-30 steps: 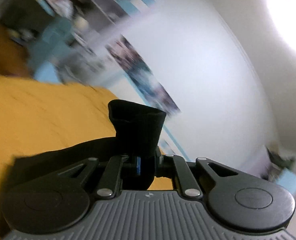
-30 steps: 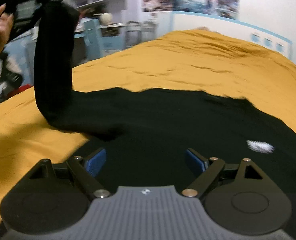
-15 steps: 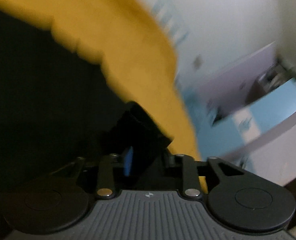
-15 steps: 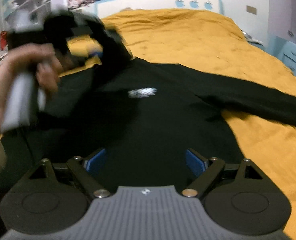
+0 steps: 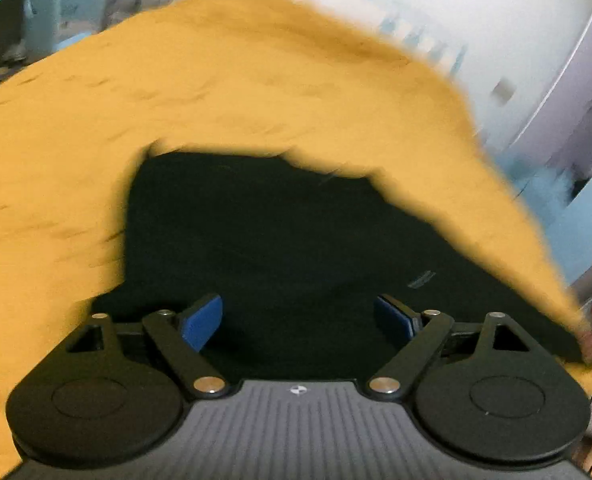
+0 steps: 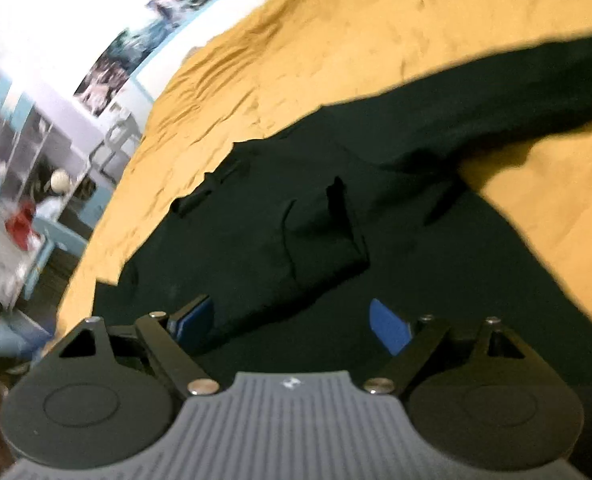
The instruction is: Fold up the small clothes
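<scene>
I'm looking down both grippers at a black sweater lying flat on the yellow bedspread. My left gripper is standing wide apart – its jaws have just been opening, nothing between them, only the dark cloth lying below. My right gripper is also apart and empty, jaws just closing a touch. One sleeve is lying folded across the chest, its cuff pointing away from me just ahead of the right gripper. The other sleeve is stretching out up and to the right over the bedspread – long axis running away from the body, so I'm judging the right hand nearer for bringing it in. Plenty of bare bedspread around that sleeve for a sweep; in the left view the bed's edge is sitting close on the right, so I'm keeping clear of it.
</scene>
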A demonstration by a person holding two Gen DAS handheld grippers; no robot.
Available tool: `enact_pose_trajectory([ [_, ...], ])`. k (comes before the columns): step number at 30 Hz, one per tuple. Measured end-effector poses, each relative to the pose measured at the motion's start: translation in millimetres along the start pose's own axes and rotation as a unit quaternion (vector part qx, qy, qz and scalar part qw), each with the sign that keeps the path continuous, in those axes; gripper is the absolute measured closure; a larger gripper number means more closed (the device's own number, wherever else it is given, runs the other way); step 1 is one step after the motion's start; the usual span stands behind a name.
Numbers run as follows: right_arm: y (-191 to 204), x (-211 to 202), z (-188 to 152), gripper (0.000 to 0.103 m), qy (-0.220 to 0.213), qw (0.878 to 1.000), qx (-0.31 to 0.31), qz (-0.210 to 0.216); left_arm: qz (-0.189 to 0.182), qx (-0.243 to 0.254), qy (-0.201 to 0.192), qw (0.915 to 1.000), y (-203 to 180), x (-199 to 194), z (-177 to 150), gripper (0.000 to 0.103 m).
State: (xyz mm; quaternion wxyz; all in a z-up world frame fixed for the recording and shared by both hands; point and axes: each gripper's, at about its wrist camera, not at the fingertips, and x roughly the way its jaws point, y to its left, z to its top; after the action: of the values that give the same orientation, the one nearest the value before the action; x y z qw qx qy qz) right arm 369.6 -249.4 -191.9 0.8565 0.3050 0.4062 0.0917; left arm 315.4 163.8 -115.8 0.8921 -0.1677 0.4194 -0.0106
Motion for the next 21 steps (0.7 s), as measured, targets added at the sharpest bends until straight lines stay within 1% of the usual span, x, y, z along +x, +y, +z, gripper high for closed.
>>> enact_pose_trajectory([
  [1, -3.5, 11.6, 2.6, 0.027, 0.01, 1.0, 0.023, 0.0, -0.002, 0.013, 0.022, 0.9997, 15.7, 0.0, -3.3, 0.003],
  [2, -7.6, 22.5, 5.0, 0.027, 0.019, 0.999, 0.044, -0.002, -0.014, 0.021, 0.029, 0.9993, 31.2, -1.7, -9.4, 0.003],
  [3, -11.5, 31.5, 5.8, 0.027, 0.023, 0.997, 0.067, -0.008, -0.019, 0.022, 0.022, 0.9993, 47.3, -4.2, -16.3, 0.003],
  [4, -14.0, 38.7, 6.1, 0.027, 0.018, 0.996, 0.082, -0.007, -0.012, 0.024, 0.014, 0.9996, 56.9, -4.2, -20.5, 0.003],
  [6, -10.6, 46.0, 7.4, 0.027, -0.003, 0.996, 0.087, -0.008, 0.018, 0.041, 0.012, 0.9989, 71.6, 0.5, -27.7, 0.003],
  [7, -7.8, 51.0, 9.7, 0.027, -0.011, 0.996, 0.09, -0.006, 0.03, 0.05, 0.017, 0.9982, 69.2, 7.8, -26.8, 0.003],
  [9, -1.2, 60.1, 13.6, 0.026, -0.017, 0.996, 0.088, -0.005, 0.032, 0.046, 0.022, 0.9982, 76.0, 20.3, -30.4, 0.003],
  [10, 4.6, 66.0, 16.4, 0.027, -0.016, 0.997, 0.08, -0.015, 0.026, 0.042, 0.018, 0.9986, 79.4, 25.9, -32.3, 0.003],
  [11, 10.0, 69.2, 17.2, 0.034, -0.017, 0.997, 0.069, -0.023, 0.019, 0.039, 0.007, 0.999, 81.6, 30.0, -34.8, 0.003],
  [12, 16.7, 72.5, 17.6, 0.043, -0.017, 0.998, 0.051, -0.03, 0.018, 0.037, -0.006, 0.9991, 81.9, 27.4, -35.1, 0.003],
  [13, 19.6, 79.4, 20.8, 0.066, -0.014, 0.999, 0.034, -0.038, 0.019, 0.04, -0.019, 0.9988, 83.3, 26.8, -32.7, 0.003],
  [14, 21.0, 84.5, 23.8, 0.087, -0.01, 0.999, 0.028, -0.039, 0.024, 0.047, -0.034, 0.998, 82.0, 32.1, -30.9, 0.003],
  [15, 19.6, 86.3, 25.9, 0.094, -0.009, 0.999, 0.031, -0.033, 0.032, 0.056, -0.046, 0.9969, 78.7, 31.1, -29.8, 0.003],
  [16, 21.8, 86.2, 29.2, 0.098, -0.014, 0.999, 0.033, -0.027, 0.047, 0.067, -0.051, 0.9953, 75.8, 36.7, -28.0, 0.003],
  [18, 25.6, 81.2, 36.6, 0.099, -0.028, 0.999, 0.025, -0.021, 0.075, 0.089, -0.052, 0.9918, 67.1, 41.3, -26.1, 0.005],
  [19, 28.1, 73.4, 40.9, 0.099, -0.04, 0.999, 0.02, -0.011, 0.084, 0.098, -0.053, 0.9902, 63.9, 44.1, -25.0, 0.009],
  [20, 31.5, 62.0, 45.0, 0.1, -0.053, 0.998, 0.016, 0.001, 0.086, 0.105, -0.051, 0.9894, 62.1, 47.4, -24.3, 0.02],
  [21, 34.5, 51.0, 49.0, 0.1, -0.071, 0.997, 0.013, 0.013, 0.084, 0.106, -0.049, 0.9895, 61.7, 50.8, -23.5, 0.028],
])
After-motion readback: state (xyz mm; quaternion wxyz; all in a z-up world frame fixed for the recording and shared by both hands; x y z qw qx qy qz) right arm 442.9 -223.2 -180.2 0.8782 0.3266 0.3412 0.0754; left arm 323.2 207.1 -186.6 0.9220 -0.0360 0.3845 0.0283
